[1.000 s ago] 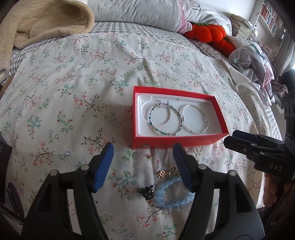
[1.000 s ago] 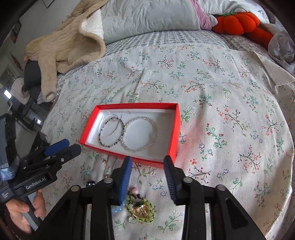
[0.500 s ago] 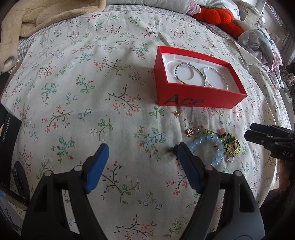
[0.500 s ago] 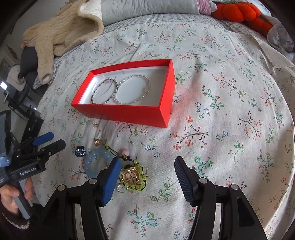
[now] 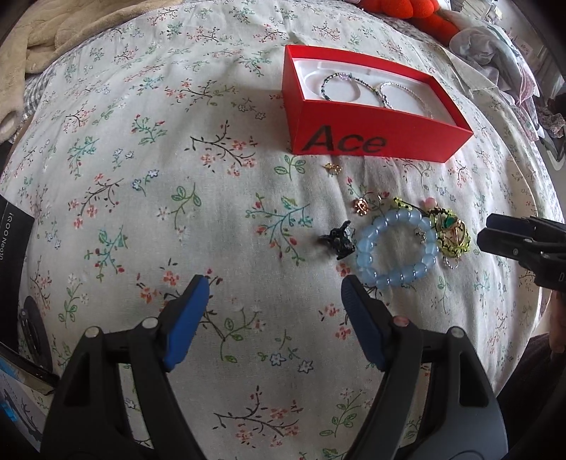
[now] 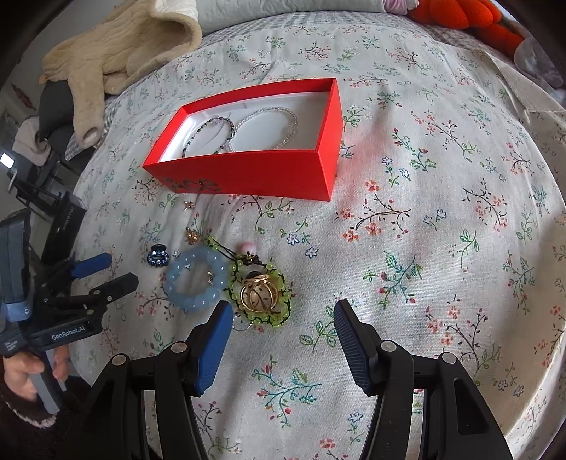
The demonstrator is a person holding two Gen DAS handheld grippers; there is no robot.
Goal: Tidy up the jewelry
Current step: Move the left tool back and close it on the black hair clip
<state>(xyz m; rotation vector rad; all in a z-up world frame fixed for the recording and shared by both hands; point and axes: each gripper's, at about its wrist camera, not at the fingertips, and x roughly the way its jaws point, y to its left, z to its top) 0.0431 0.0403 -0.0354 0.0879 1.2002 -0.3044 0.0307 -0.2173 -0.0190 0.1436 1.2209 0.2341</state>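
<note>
A red box (image 5: 375, 138) (image 6: 247, 173) on the floral bedspread holds a dark beaded bracelet (image 6: 208, 136) and a silver one (image 6: 265, 127). In front of it lie a blue bead bracelet (image 5: 396, 254) (image 6: 194, 279), a green beaded piece with gold rings (image 5: 451, 233) (image 6: 260, 293), a black hair claw (image 5: 338, 239) (image 6: 157, 256) and small gold charms (image 5: 361, 206) (image 6: 192, 235). My left gripper (image 5: 274, 293) is open and empty, short of the claw. My right gripper (image 6: 283, 315) is open and empty, just before the green piece.
A beige blanket (image 6: 116, 53) and pillows lie at the bed's far end, with orange plush (image 6: 456, 14) at the far right. Black items (image 5: 14, 254) sit at the left bed edge. Bedspread stretches right of the box.
Both grippers have pulled back toward me and lowered; the box now looks farther off and the loose jewelry lies ahead of the fingers. The right gripper's jaws have opened wider.
</note>
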